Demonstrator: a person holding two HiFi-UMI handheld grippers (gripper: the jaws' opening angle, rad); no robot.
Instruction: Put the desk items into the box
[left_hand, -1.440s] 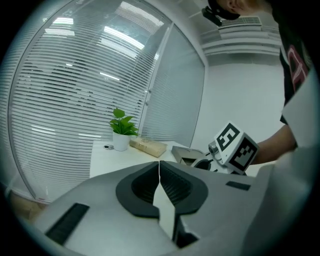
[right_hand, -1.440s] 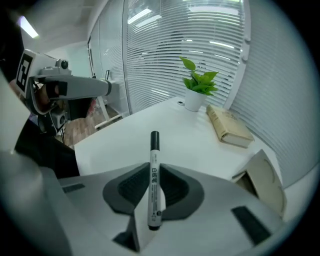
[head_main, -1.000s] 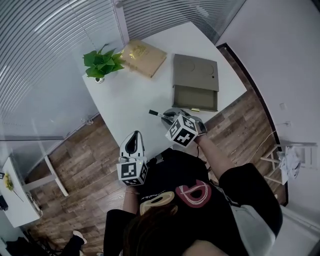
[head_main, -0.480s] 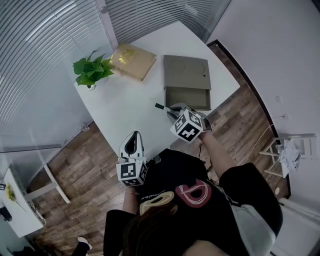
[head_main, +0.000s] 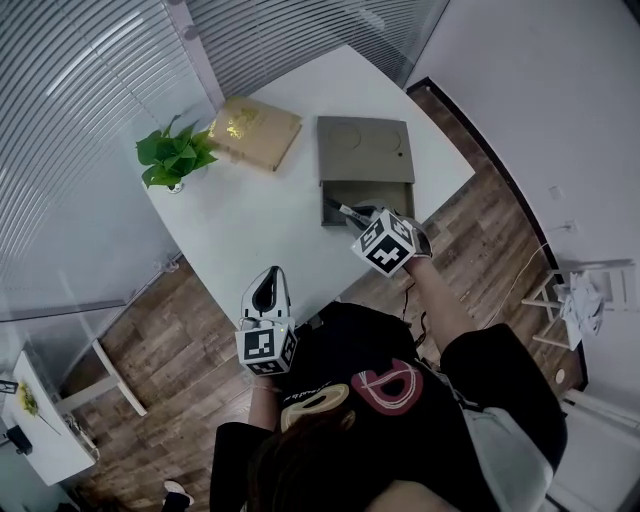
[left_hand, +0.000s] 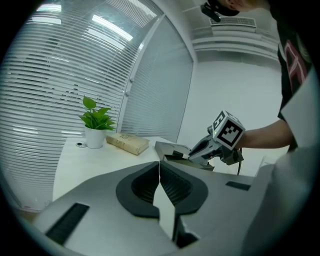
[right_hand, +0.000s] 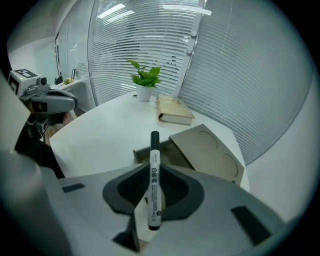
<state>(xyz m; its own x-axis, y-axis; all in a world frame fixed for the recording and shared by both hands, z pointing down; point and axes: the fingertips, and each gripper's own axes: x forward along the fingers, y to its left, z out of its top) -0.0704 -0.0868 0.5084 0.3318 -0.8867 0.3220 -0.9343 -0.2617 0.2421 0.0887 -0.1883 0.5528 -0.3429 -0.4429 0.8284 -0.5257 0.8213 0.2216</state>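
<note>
While my right gripper pinches the marker, black cap pointing at the open box just ahead, I note my left gripper closed on nothing.

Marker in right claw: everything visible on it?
The marker is a slim white pen, plastic-looking, with a black cap on its far end, a dark butt end and black print along the barrel. The right claw is shut on its barrel, which lies along the jaws, cap pointing away. In the head view it hangs over the open drawer of the box; nothing else seems to touch it.
</note>
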